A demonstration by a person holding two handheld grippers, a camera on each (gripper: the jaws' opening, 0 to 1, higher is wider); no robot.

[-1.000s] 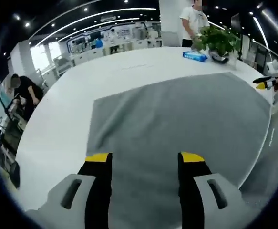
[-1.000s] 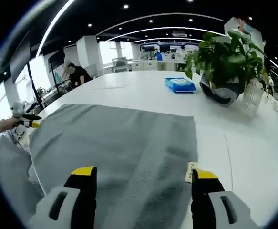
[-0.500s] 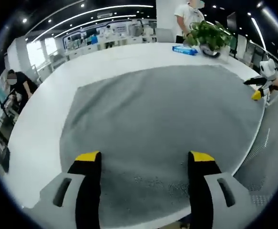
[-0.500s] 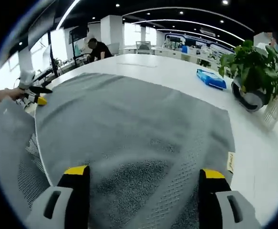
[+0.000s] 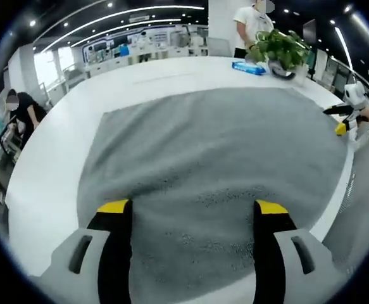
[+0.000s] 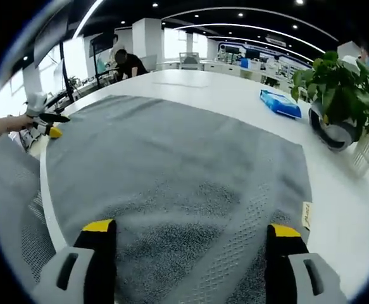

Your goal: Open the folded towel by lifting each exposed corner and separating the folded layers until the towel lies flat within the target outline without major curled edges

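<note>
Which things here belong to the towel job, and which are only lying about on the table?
For the job:
- grey towel, spread on the white table
- left tool, open over the towel
- right tool, open over the towel

Just lying about:
- potted plant
- blue packet

A white bench (image 5: 51, 164) carries a grey towel (image 5: 216, 158), spread open and flat, its near edge reaching the bench's rim. A small label (image 6: 307, 215) sits at one towel edge. Farther back on the bench lie a blue packet (image 6: 280, 104) and a potted plant (image 6: 336, 101), well apart from the towel.
</note>
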